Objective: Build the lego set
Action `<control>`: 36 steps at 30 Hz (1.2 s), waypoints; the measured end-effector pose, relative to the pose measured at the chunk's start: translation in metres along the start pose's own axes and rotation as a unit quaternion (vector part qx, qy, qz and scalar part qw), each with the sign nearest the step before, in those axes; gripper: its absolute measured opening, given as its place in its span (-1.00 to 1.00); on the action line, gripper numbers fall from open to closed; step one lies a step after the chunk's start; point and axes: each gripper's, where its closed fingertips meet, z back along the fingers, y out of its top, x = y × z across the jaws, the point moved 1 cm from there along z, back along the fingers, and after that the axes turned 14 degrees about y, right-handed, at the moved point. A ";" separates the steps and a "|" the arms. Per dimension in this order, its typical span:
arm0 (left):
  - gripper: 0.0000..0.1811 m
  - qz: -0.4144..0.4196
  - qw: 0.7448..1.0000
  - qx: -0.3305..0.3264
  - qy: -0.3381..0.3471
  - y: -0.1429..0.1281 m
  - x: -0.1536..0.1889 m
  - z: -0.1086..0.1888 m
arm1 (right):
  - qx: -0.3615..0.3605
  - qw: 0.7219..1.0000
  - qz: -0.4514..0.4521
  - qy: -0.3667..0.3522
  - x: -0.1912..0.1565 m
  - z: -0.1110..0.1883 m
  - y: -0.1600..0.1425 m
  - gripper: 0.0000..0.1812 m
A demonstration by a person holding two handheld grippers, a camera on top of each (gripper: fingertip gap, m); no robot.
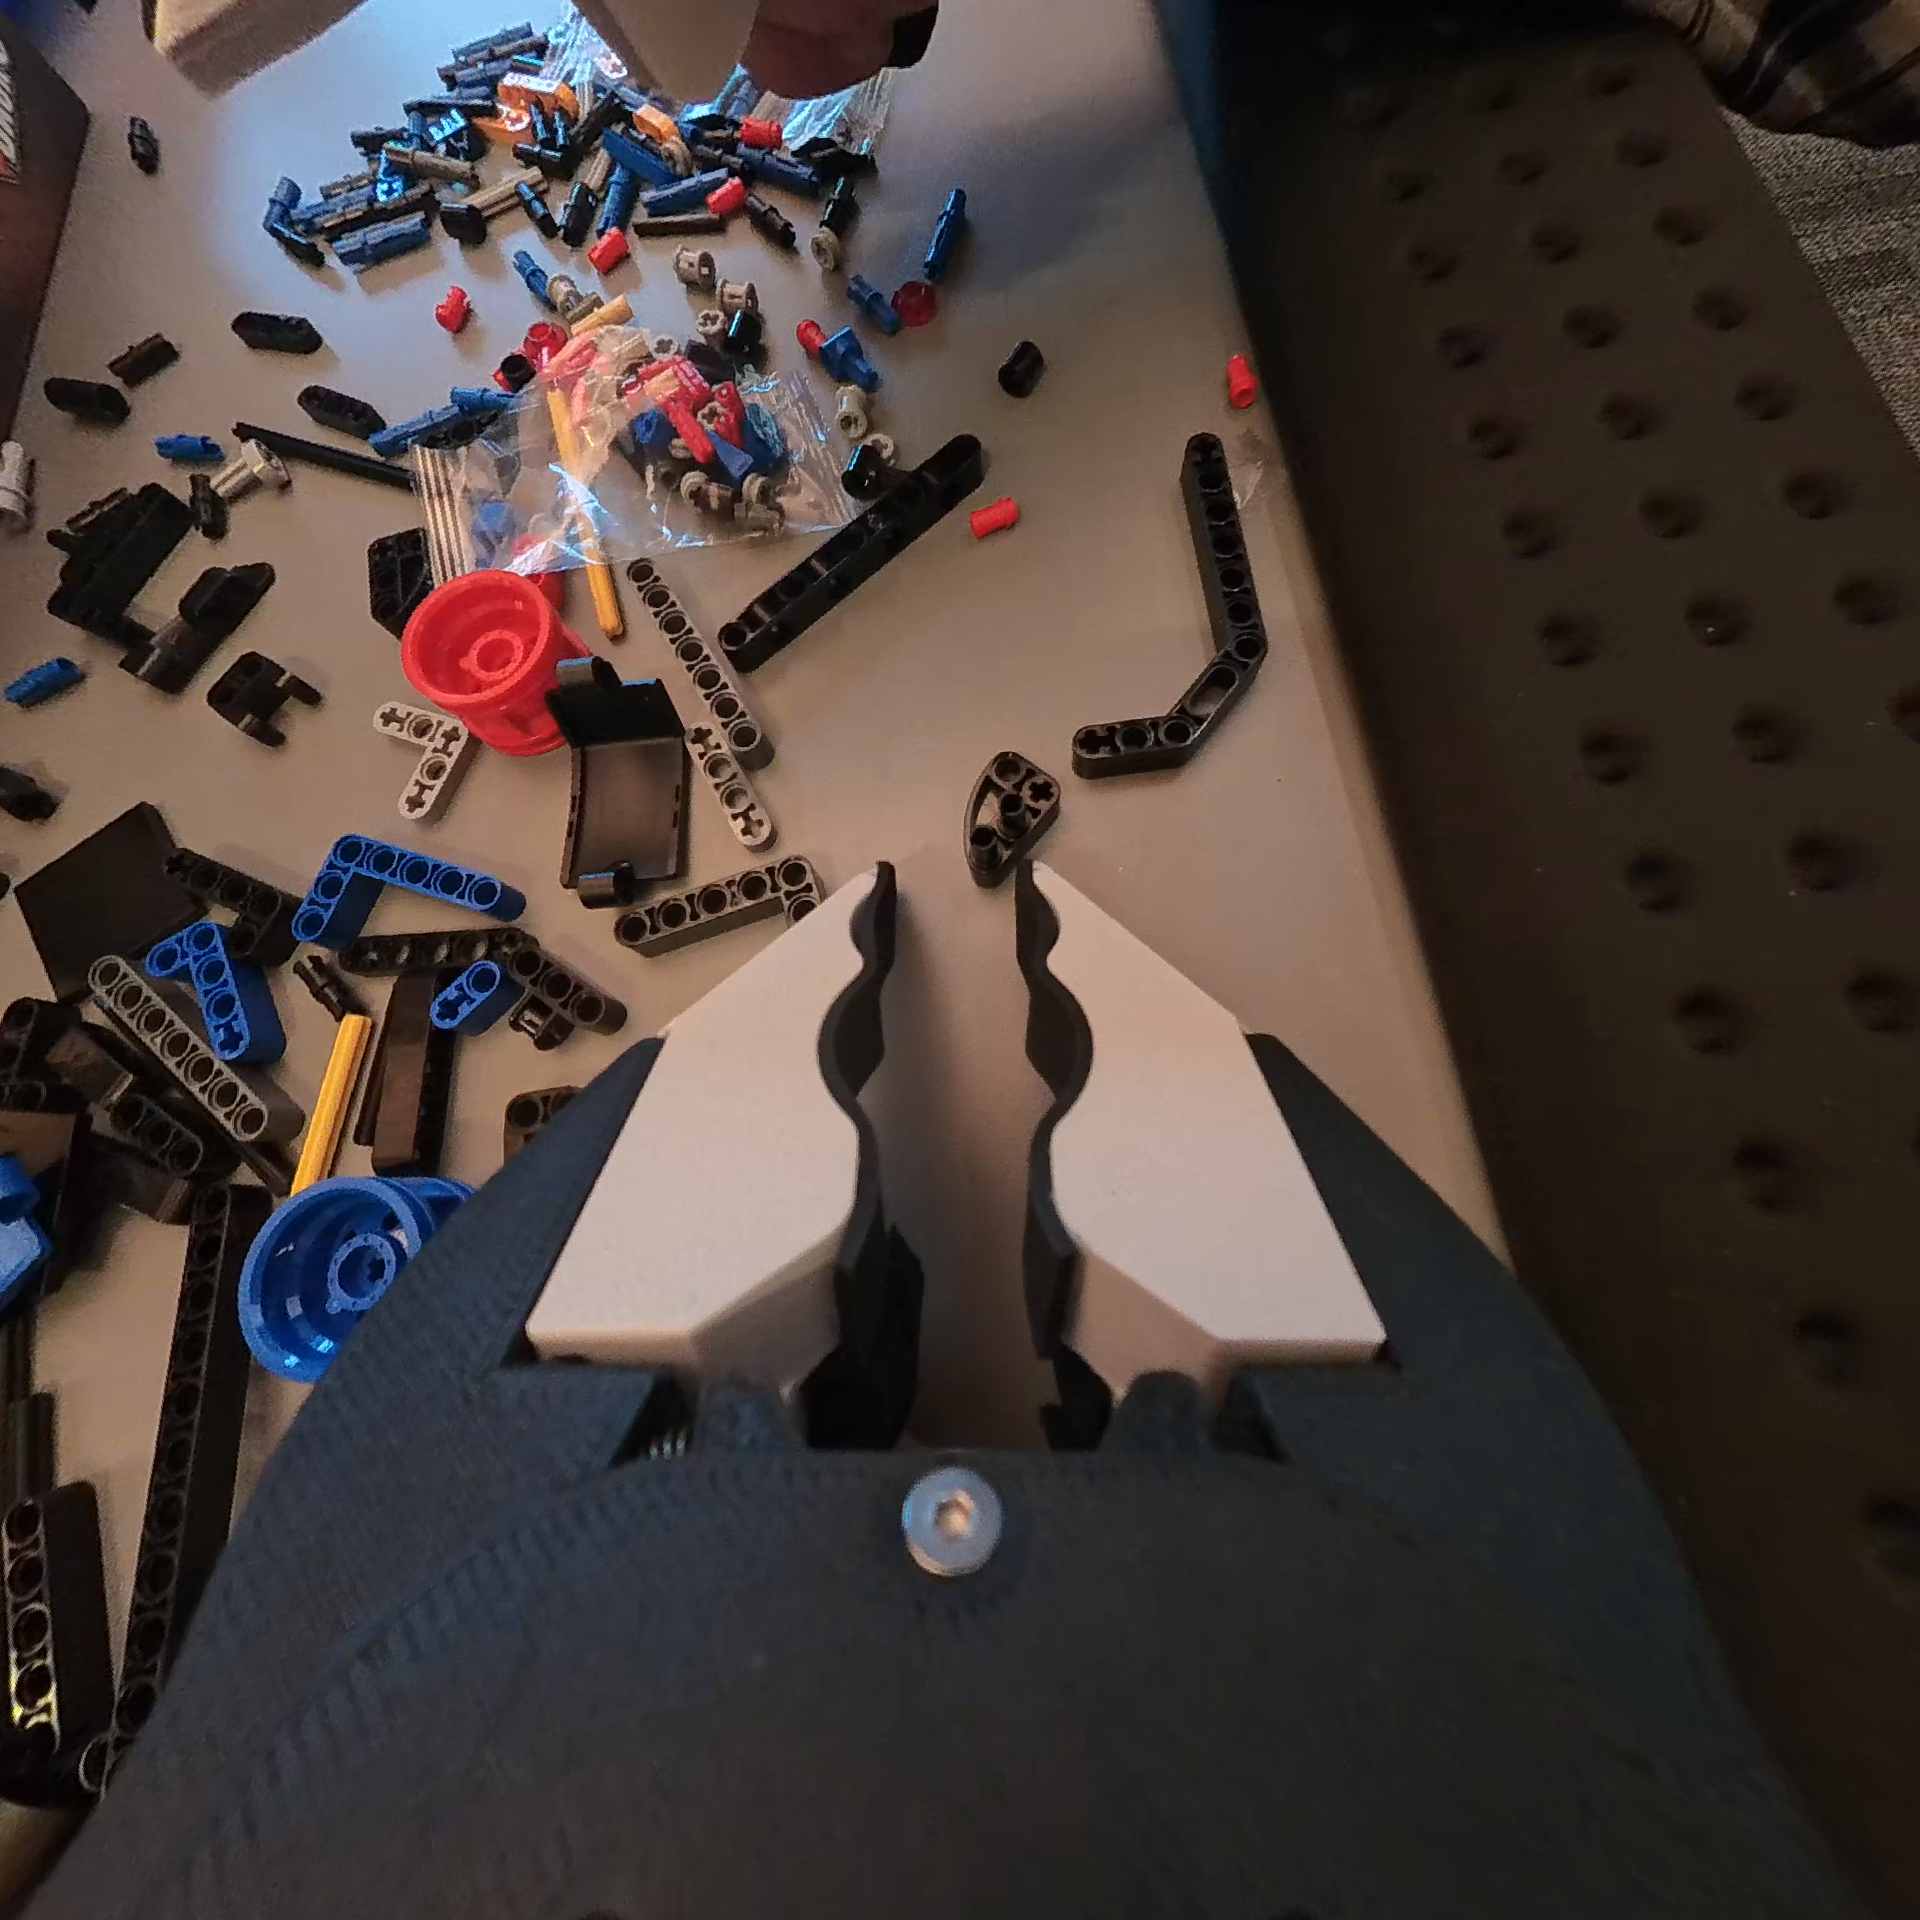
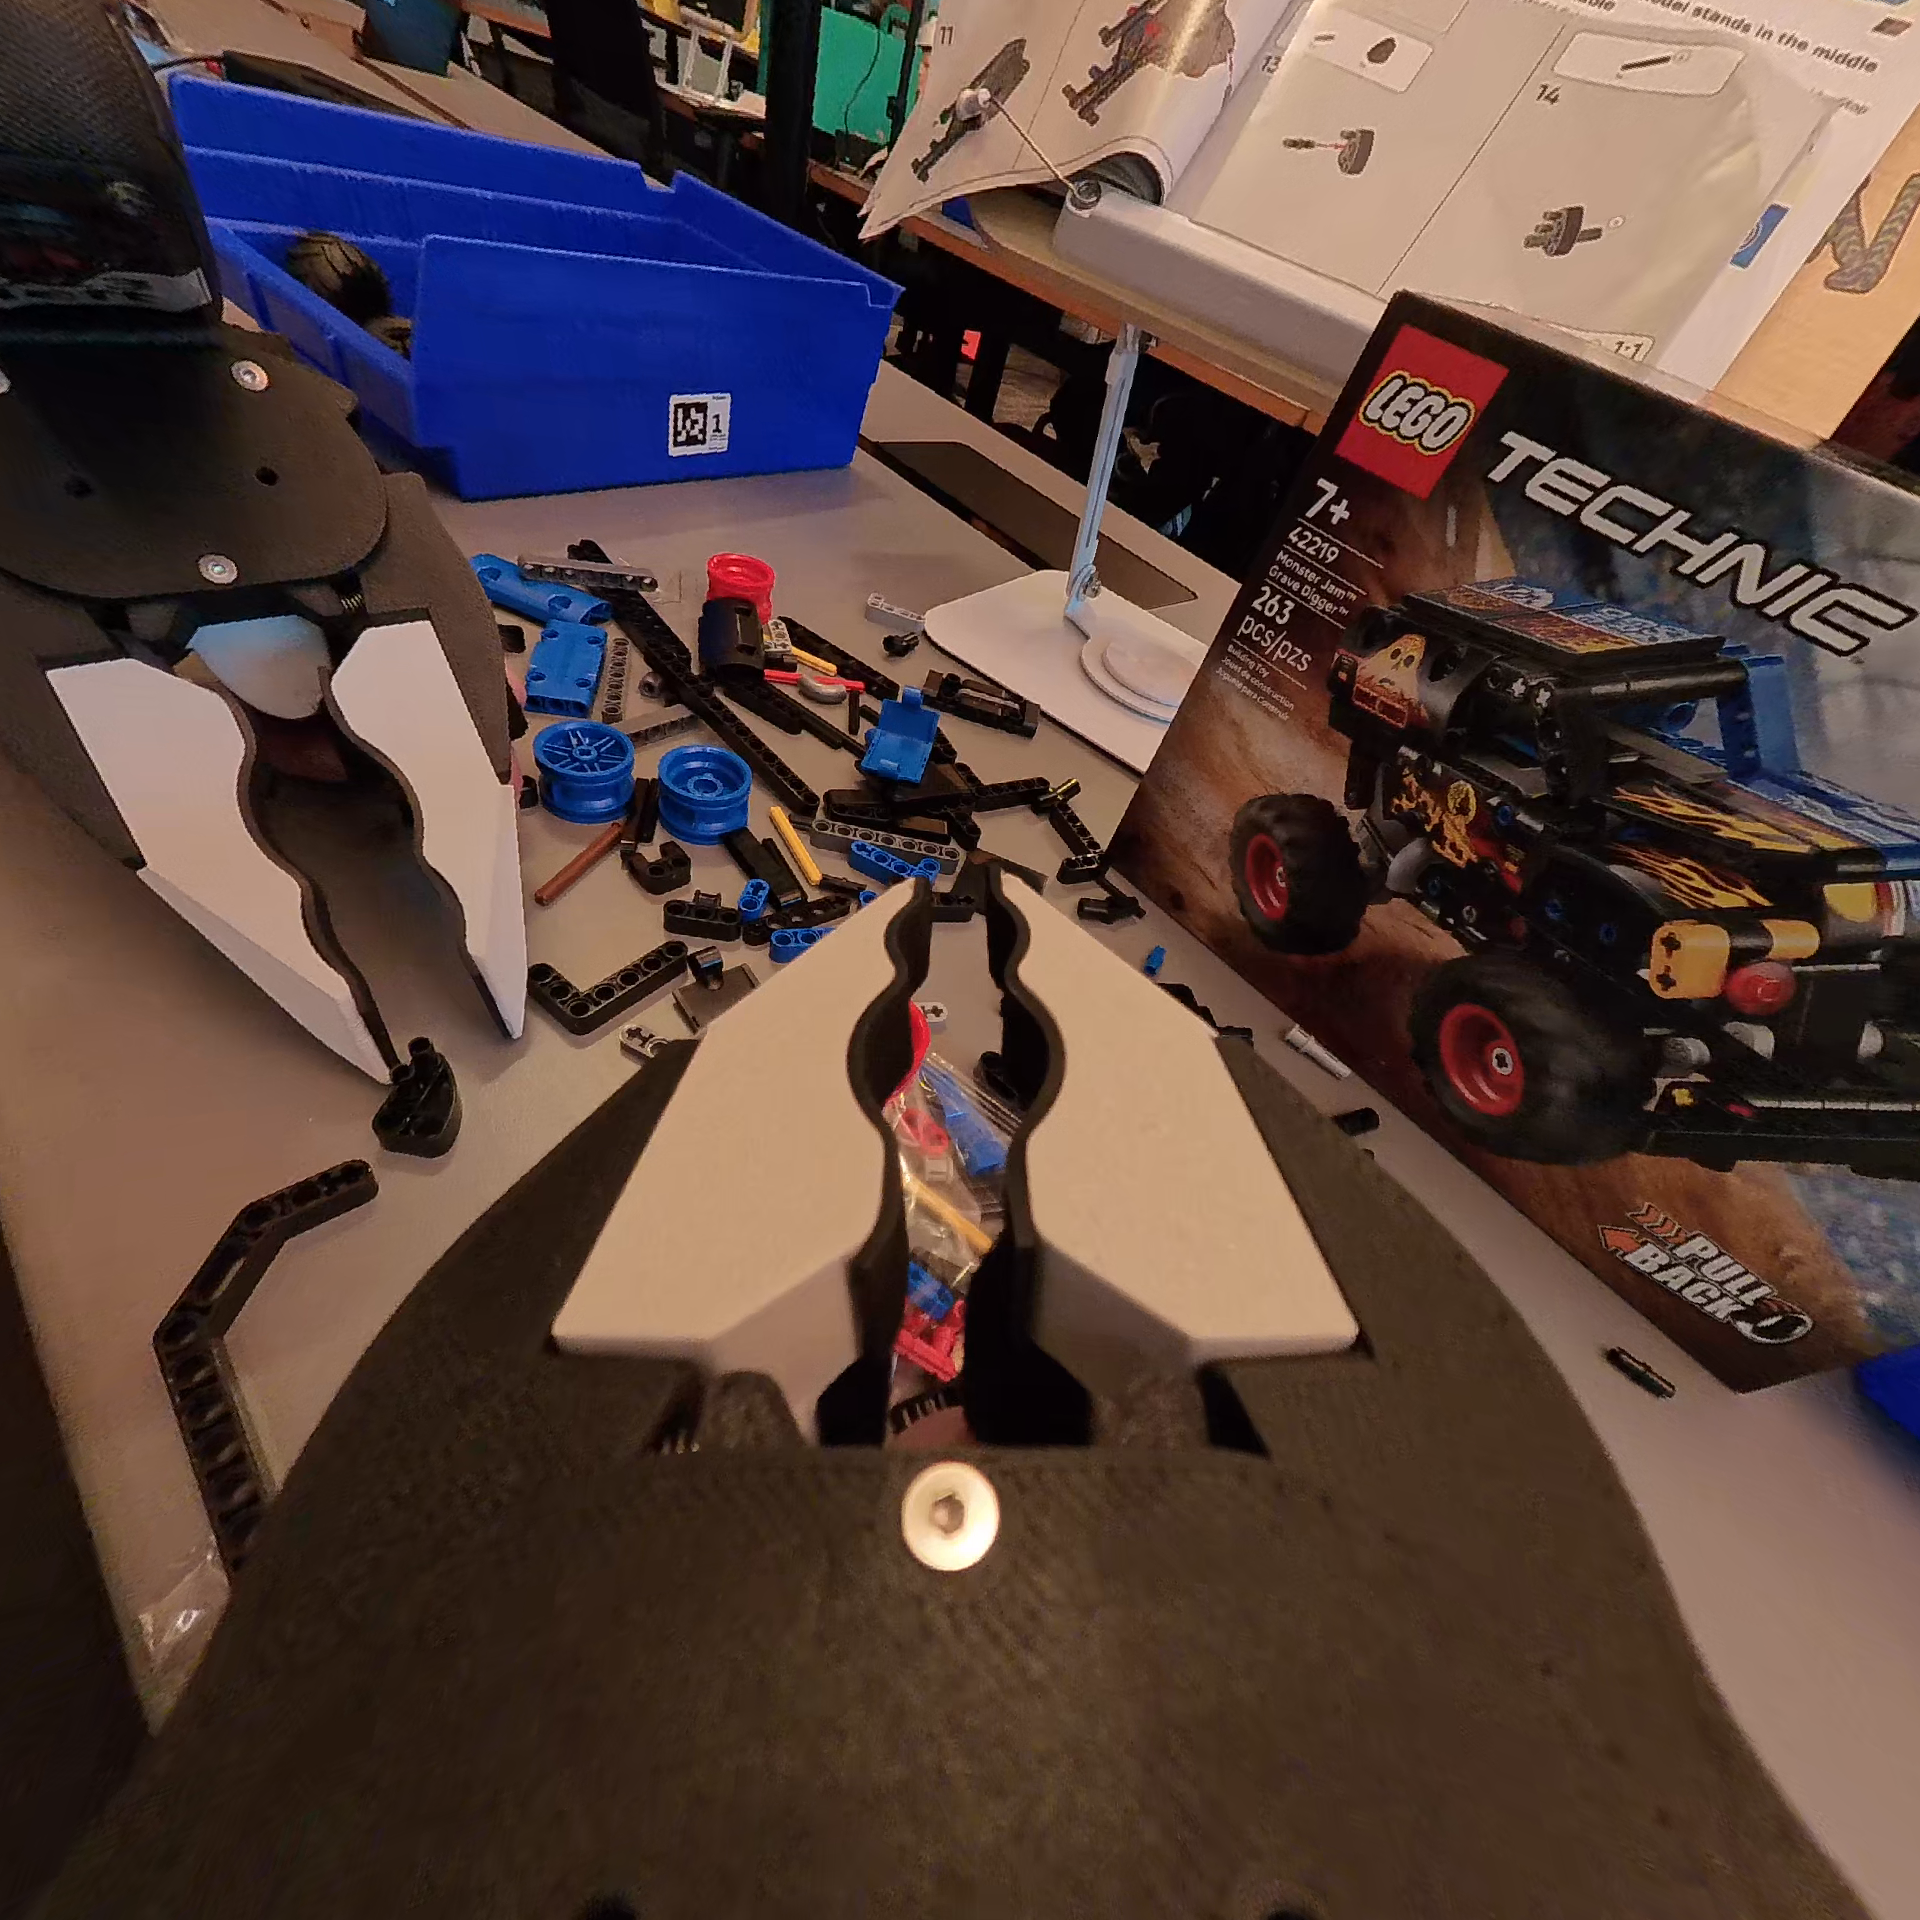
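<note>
Loose Lego Technic parts lie over a grey table (image 1: 1091, 260). My left gripper (image 1: 954, 873) is open and empty, low over the table. A small black rounded triangular piece (image 1: 1013, 816) lies just ahead of its right fingertip, not between the jaws. It also shows in the right wrist view (image 2: 421, 1101), at the tip of the left gripper (image 2: 447, 1049). A bent black beam (image 1: 1216, 623) lies beyond it, near the table edge. My right gripper (image 2: 958, 888) is slightly open and empty, above a clear bag of small parts (image 2: 935, 1195).
A red wheel hub (image 1: 483, 660), a blue wheel hub (image 1: 332, 1268) and several beams lie to the left. Blue bins (image 2: 540, 312) stand at the back. The set's box (image 2: 1558, 831) stands on the right. An instruction booklet (image 2: 1455, 156) rests on a white stand (image 2: 1070, 644).
</note>
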 end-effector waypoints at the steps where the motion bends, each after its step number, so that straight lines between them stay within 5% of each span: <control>1: -0.77 0.000 1.000 0.000 0.000 0.000 0.000 0.000 | 0.000 1.000 -0.001 -0.002 0.001 0.000 0.000 -0.91; 16: -0.77 0.002 1.000 -0.001 -0.001 0.000 0.000 0.000 | 0.020 0.999 -0.027 -0.025 0.011 0.005 0.001 -0.90; 23: -0.78 0.000 1.000 0.000 0.000 0.000 0.000 0.000 | 0.086 0.988 -0.088 -0.092 0.045 0.034 0.012 -0.90; 31: -0.78 0.000 1.000 -0.001 -0.003 0.000 0.001 0.000 | -0.088 0.987 -0.079 -0.111 0.078 0.043 -0.019 -0.90; 36: -0.81 -0.006 1.000 -0.003 0.000 0.000 0.002 0.000 | -0.105 0.987 -0.076 -0.096 0.092 0.040 -0.010 -0.84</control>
